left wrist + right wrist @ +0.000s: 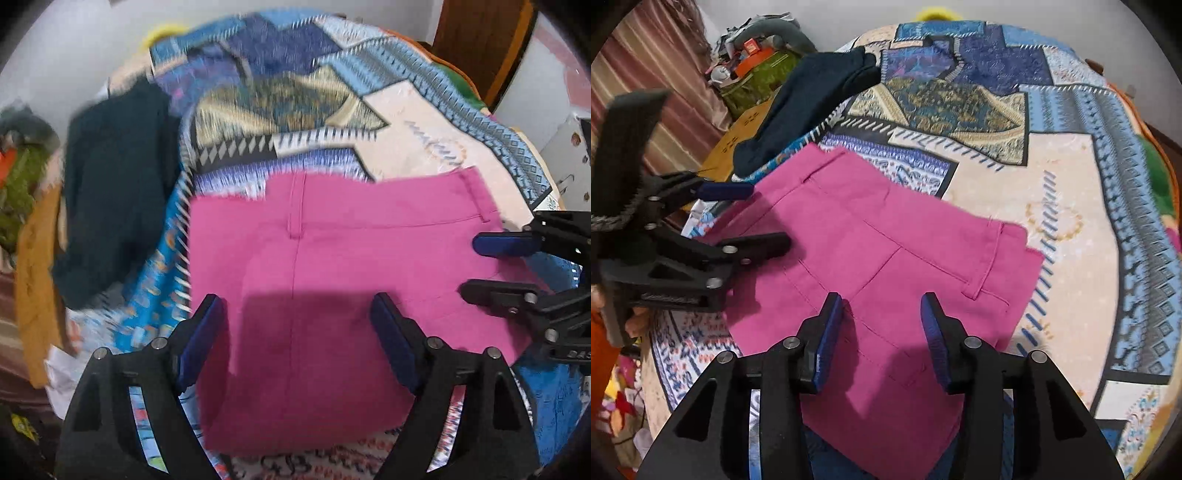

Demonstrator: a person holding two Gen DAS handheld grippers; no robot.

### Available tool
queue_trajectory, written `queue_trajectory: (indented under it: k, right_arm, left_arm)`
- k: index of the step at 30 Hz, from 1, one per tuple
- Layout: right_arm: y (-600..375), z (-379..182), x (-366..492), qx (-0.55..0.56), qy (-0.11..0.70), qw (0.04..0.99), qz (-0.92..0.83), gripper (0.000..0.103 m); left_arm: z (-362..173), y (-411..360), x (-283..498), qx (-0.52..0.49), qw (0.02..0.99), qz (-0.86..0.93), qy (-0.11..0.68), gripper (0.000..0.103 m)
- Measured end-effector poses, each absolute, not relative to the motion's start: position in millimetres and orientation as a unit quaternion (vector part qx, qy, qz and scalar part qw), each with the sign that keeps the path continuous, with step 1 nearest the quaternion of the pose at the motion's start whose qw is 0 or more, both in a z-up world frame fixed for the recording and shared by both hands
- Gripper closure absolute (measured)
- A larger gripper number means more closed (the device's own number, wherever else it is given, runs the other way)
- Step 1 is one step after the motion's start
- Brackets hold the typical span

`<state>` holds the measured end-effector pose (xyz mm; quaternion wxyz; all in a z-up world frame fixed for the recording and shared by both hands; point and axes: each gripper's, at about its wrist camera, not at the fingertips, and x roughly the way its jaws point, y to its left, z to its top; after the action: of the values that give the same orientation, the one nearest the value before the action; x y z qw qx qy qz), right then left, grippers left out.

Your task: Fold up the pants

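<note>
The pink pants (pixel 332 266) lie folded into a compact rectangle on the patterned bedspread (pixel 417 122), waistband and belt loops at the far edge. My left gripper (pixel 297 325) is open above their near part, holding nothing. My right gripper (pixel 881 321) is open above the same pink pants (pixel 871 258), also empty. The right gripper shows at the right edge of the left wrist view (pixel 480 266), over the pants' right edge. The left gripper shows at the left of the right wrist view (pixel 757 218), over their left corner.
A dark teal garment (pixel 118 192) lies on the bedspread left of the pants; it also shows in the right wrist view (pixel 809 103). A mustard cloth (pixel 33 288) hangs off the left side. Clutter (pixel 753 62) is piled by a curtain (pixel 665 81). A wooden door (pixel 480 40) stands far right.
</note>
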<state>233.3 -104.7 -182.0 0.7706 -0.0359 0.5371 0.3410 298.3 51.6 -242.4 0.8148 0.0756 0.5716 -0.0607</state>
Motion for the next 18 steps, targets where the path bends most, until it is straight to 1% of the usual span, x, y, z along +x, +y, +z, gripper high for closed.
queue_trajectory:
  k: [2, 4, 8, 12, 18]
  right_arm:
    - [-105.5, -181.5, 228.5, -0.054, 0.532, 0.769, 0.352, 0.062]
    - [-110.0, -180.3, 225.9, -0.055, 0.533, 0.765, 0.356, 0.062]
    - [-120.0, -176.5, 217.8, -0.069, 0.53, 0.768, 0.353, 0.056]
    - [-133.0, -175.0, 211.2, -0.054, 0.531, 0.77, 0.349, 0.056]
    - [-152.2, -170.4, 204.7, -0.024, 0.535, 0.773, 0.34, 0.053]
  left_arm:
    - [-244.9, 61.8, 299.9, 0.052, 0.812, -0.064, 0.578, 0.013]
    - [-244.9, 67.3, 296.9, 0.045, 0.813, -0.062, 0.577, 0.013]
    - [-241.5, 72.9, 284.4, 0.046, 0.819, -0.06, 0.568, 0.012]
    - [-236.5, 78.4, 271.4, 0.034, 0.823, -0.059, 0.564, 0.012]
    - [-228.2, 74.9, 260.0, 0.049, 0.83, -0.055, 0.553, 0.012]
